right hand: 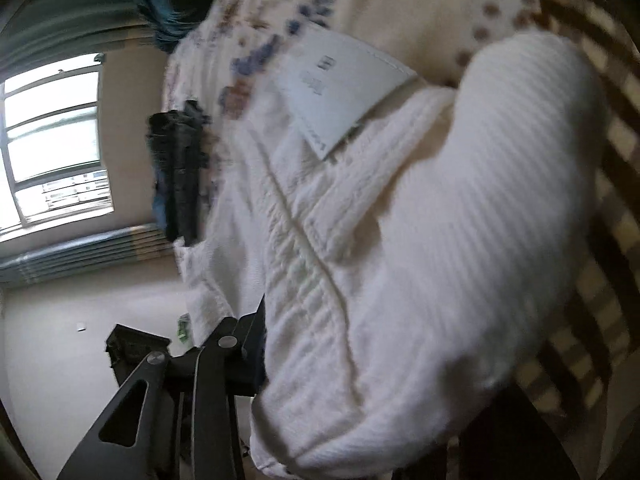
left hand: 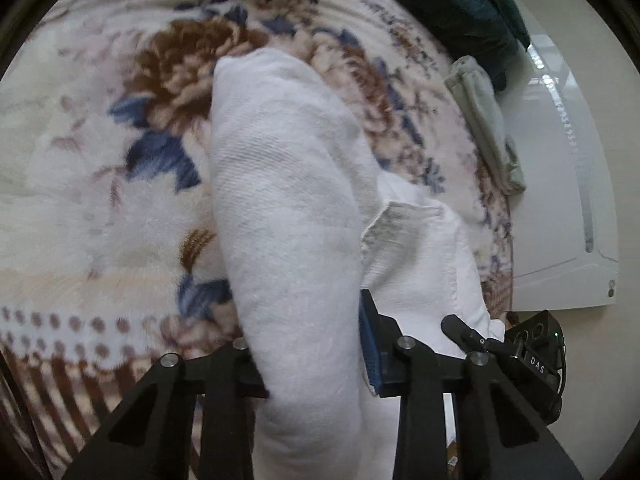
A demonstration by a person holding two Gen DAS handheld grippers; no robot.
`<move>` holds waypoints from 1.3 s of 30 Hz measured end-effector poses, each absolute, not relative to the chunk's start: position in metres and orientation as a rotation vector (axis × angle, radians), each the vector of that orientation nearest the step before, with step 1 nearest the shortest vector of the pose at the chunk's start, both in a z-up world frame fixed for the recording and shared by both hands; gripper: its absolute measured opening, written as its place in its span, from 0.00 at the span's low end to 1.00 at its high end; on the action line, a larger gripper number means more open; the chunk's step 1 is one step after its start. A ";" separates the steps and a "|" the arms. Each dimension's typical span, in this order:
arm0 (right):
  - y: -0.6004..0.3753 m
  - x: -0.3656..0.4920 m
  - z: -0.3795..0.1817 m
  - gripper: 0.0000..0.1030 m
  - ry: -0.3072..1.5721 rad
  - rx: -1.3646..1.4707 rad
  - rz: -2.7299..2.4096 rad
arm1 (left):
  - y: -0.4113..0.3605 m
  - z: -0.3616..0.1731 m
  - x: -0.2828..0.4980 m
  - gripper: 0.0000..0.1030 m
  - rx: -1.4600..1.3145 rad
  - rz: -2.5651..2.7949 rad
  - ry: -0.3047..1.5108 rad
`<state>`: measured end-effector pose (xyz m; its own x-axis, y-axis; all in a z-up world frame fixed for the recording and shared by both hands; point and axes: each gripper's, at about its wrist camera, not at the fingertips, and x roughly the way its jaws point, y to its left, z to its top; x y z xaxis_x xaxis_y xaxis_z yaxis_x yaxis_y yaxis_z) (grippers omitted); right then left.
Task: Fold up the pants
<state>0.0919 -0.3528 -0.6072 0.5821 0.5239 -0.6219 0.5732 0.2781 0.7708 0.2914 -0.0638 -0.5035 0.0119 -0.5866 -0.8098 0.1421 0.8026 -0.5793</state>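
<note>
Floral blanket (left hand: 100, 208) covers the bed; dark clothes (left hand: 452, 4) are heaped at its far edge and a small grey-green garment (left hand: 484, 124) lies near the right edge, white floor beyond.

Left wrist view: white pants (left hand: 288, 184) run straight away from my left gripper (left hand: 312, 364) as a long rolled tube, long axis in line with the jaws, far end resting on the blanket. Left jaws are closed on the near end; cloth fills the gap between the blue pad (left hand: 370, 344) and the opposite finger, bulging below. A waistband or pocket edge falls off to the right, toward my right gripper (left hand: 500, 344), which sits just beside it.

Right wrist view (blurred): same pants (right hand: 420, 240), with seam and a white label (right hand: 348, 88), pile across the frame and hide one finger of my right gripper (right hand: 280, 360). Only one finger shows, tight against the cloth. Judgement: jaws pinching the pants, though the far pad is not visible.

Relation that matters: both grips are on the near end, side by side, with the length trailing away over the bed. Fold likely goes forward along that axis
</note>
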 end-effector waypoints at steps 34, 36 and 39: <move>-0.255 0.644 -0.497 0.39 0.759 1.163 0.147 | 0.075 -0.405 0.765 0.28 -0.395 -0.595 1.173; -0.247 0.671 -0.535 0.39 0.791 1.163 0.145 | 0.085 -0.447 0.781 0.28 -0.384 -0.572 1.228; -0.235 0.700 -0.590 0.39 0.862 1.149 0.116 | 0.095 -0.498 0.791 0.32 -0.386 -0.547 1.296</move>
